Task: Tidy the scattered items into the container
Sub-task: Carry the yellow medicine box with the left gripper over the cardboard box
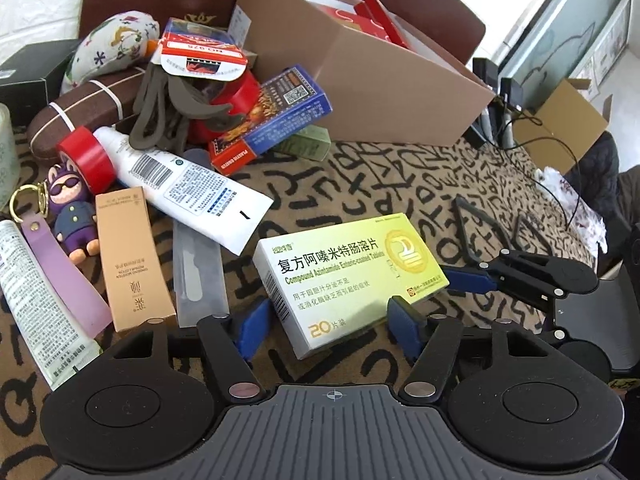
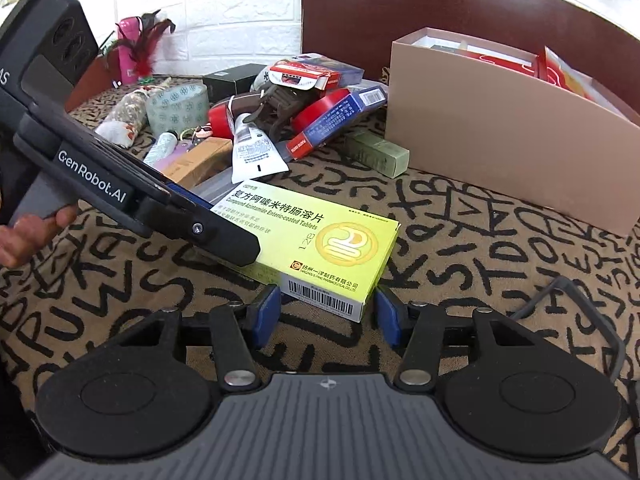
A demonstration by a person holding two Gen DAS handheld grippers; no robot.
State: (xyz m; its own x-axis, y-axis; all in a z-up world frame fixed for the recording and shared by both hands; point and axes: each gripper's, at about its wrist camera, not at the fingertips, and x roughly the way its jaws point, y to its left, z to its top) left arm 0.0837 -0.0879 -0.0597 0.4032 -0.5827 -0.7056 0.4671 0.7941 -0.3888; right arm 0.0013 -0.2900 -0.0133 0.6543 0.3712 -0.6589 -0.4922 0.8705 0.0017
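Lettered cloth [image 1: 360, 184] bears the tablet box [image 1: 352, 280] between both grippers' released fingers; only right view shows its barcode.

Bright daylight, both my wrist views sharp in the middle.

Light pours in from the window [image 1: 568, 20] at upper right of my left view, blown out to near white there. It puts a soft sheen on the yellow medicine box [image 1: 352, 276]. Shadows under things are short and soft. Fisheye bending curves the edges, and the corners fall to black.
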